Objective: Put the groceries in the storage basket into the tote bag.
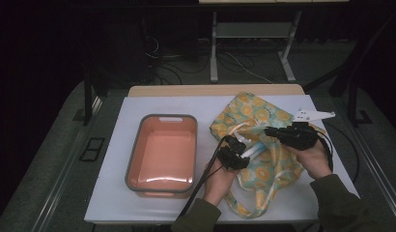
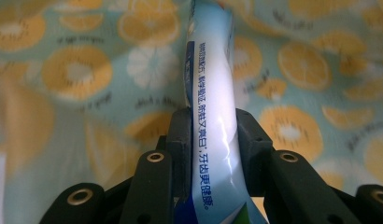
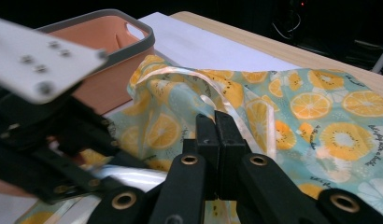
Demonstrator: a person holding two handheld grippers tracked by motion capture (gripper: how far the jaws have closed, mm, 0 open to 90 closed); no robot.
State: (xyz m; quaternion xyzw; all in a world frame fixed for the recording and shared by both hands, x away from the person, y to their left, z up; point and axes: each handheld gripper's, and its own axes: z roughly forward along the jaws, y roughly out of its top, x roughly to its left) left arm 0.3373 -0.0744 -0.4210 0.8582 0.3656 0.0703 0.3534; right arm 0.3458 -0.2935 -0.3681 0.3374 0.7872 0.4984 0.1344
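My left gripper (image 2: 212, 135) clamps the toothpaste tube (image 2: 210, 93) at the mouth of the orange-print drawstring bag (image 1: 256, 145) near the desk's right edge, my right gripper (image 3: 216, 122) pinches its fabric, and the pink bin (image 1: 162, 152) awaits it.

Wooden table (image 1: 215, 90) covered by white board (image 1: 114, 183), centre of frame. Orange bin with grey rim (image 1: 134, 153) set on board left of centre; orange-print fabric bag (image 1: 254, 113) spread right of centre.
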